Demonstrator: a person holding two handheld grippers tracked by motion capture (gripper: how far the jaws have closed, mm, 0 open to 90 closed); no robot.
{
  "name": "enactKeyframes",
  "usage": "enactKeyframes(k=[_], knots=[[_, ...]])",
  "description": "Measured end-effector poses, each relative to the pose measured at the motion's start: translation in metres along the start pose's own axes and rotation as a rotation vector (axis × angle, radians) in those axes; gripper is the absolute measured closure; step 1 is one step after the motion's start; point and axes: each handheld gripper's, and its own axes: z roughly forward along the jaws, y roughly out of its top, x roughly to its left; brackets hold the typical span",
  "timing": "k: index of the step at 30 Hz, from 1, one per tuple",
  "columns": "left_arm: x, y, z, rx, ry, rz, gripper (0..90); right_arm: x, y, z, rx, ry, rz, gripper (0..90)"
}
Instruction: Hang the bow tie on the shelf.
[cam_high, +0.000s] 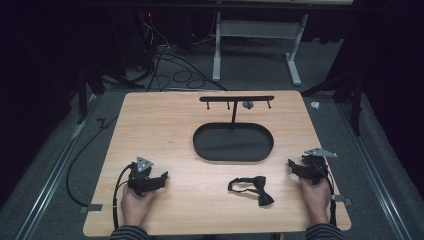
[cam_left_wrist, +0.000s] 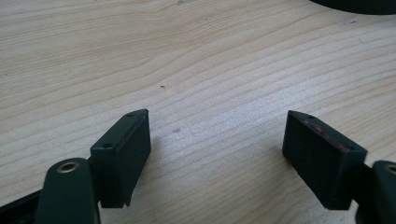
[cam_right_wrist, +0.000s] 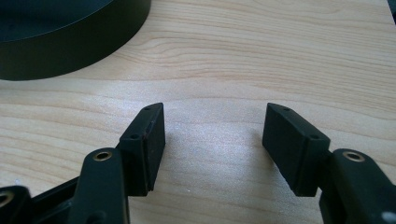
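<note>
A black bow tie (cam_high: 252, 188) lies on the wooden table (cam_high: 165, 130) between the two grippers, nearer the right gripper (cam_high: 291, 165), touching neither. Both the left gripper (cam_left_wrist: 217, 156) and right one rest wide open, jaws holding nothing, near the black oval tray (cam_high: 233, 142).

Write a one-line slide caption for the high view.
Two hand-held grippers, left and right, rest open on a wooden table beside a bow tie and stand.

My tray (cam_left_wrist: 359, 4) is cut off at the top edge in the left gripper view. The small grey thing (cam_high: 247, 104) on the rack (cam_high: 236, 98) is too small to tell.
</note>
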Motion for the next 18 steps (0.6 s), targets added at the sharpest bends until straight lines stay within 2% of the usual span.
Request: enactKeyframes(k=[12, 18], knots=[[-0.0003, -0.0004, -0.0003, -0.001, 0.0, 0.001, 23.9, -0.0001, 0.0002, 0.0001, -0.001, 0.004, -0.002, 41.1], [-0.0002, -0.0004, -0.0003, -0.002, 0.0, 0.001, 23.9, -0.0007, 0.0006, 0.0, 0.001, 0.025, -0.011, 42.7]])
